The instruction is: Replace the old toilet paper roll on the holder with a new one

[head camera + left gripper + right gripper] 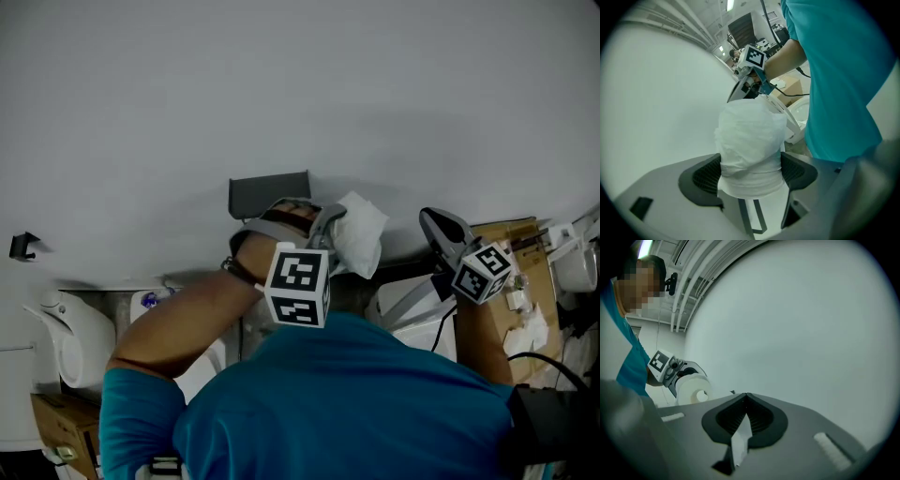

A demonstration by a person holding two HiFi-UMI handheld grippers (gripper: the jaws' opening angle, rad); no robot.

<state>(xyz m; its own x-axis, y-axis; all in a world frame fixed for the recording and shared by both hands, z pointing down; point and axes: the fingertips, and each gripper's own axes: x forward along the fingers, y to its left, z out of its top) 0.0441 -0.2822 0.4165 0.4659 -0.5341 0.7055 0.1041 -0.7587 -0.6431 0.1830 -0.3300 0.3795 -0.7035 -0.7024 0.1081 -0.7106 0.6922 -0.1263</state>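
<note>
A white toilet paper roll is clamped in my left gripper, close against the pale wall. It sits just right of the dark grey holder fixed to that wall. In the left gripper view the roll fills the gap between both black pads, and its wrap looks crumpled. My right gripper hovers to the right, clear of the holder. In the right gripper view its jaws are shut, with a thin strip of white paper pinched between them. The roll shows there at the left.
A white toilet stands at the lower left and a small dark hook is on the wall above it. Cardboard boxes and cables crowd the right side. The person's teal shirt fills the bottom of the head view.
</note>
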